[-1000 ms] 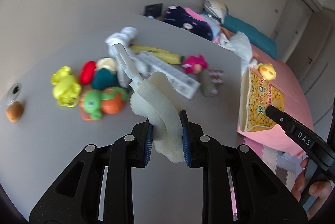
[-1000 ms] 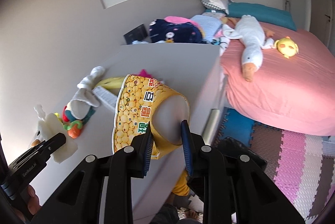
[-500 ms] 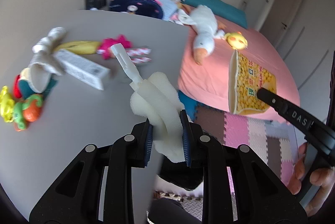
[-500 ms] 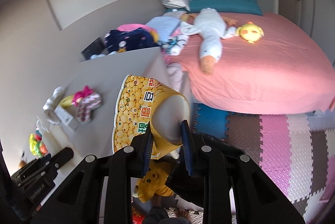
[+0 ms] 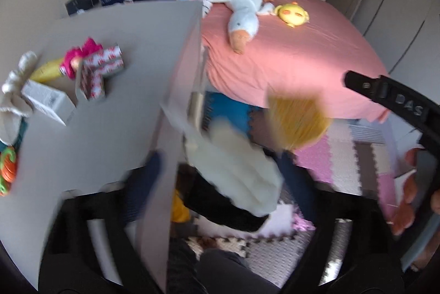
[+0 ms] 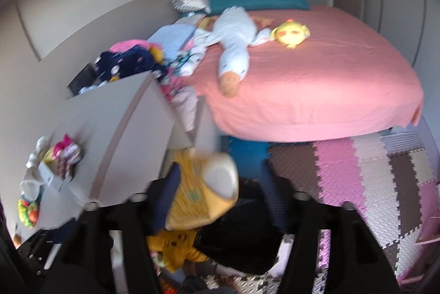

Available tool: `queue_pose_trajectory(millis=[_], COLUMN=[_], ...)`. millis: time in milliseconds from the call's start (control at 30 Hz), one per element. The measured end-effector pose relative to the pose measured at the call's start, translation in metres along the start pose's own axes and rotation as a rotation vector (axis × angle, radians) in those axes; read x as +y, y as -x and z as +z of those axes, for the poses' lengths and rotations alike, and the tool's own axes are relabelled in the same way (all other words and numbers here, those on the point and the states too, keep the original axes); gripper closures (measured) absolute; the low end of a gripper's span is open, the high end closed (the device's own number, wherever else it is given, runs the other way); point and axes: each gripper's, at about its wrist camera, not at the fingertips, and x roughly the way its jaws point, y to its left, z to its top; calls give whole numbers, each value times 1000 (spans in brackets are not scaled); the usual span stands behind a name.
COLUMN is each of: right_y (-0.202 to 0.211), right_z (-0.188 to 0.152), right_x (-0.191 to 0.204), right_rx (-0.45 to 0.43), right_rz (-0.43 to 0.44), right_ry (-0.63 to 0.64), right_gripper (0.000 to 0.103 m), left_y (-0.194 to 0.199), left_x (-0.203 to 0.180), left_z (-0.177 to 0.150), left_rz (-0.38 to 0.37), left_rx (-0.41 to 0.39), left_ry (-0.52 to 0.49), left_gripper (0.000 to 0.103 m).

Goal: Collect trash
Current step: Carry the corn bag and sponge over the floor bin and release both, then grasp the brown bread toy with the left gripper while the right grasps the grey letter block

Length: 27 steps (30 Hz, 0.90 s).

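Lowest in the left wrist view, left gripper spread wide, jaws having just been opening, both blue pads clear of the pale foam sponge, which shows blurred between them with its white stick handle pointing to the upper left. Directly under the sponge, a dark bin mouth on the floor beside the grey table. Slightly above and to the right, a smeared yellow snack bag, loose in the air. At the right edge, the black finger of the right gripper with a hand behind it. In the right wrist view, right gripper parted to a middling width, jaws having just been opening; the yellow bag lies against the left pad, clear of the right one, whether still pinched cannot be told through the blur. Beneath it, the same black bin and a yellow garment at the bottom centre. On the left of the frame, the tabletop with a white box, a red-patterned packet, a pink toy, and bright plastic toys at the far left edge. Puzzle floor mats at right. Farther back, a pink bed with a white goose plush, a yellow chick toy and a teal pillow in the upper centre.
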Motion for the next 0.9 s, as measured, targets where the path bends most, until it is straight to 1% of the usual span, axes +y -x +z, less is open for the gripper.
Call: queue_pose_trajectory(millis=[33,67,167,333,600,900], right_y=[1,2,1,-2,1,5], right_z=[1,1,0,-3,-8,-16], right_x=[-3,-6,-13,-10,14,64], right_rx=[-7,-11,-13,-4,-3,1], right_rz=[-14,-14,-15,-3,25,92], right_ry=[-5,-14,-30,-29,11,90], right_gripper=[35,35,32,32,32,32], left_y=[0,0,-1,3,13,33], left_x=[0,1,8,14,28,60], left_z=[2,3,5,3,-3,-12], left_rz=[19,22,11,32,48,93], left_rx=[-11,-11,-2,-8,-22,-55], left_ry=[-1,2,26,27,52,86], left_gripper=[11,11,11,11,11,10])
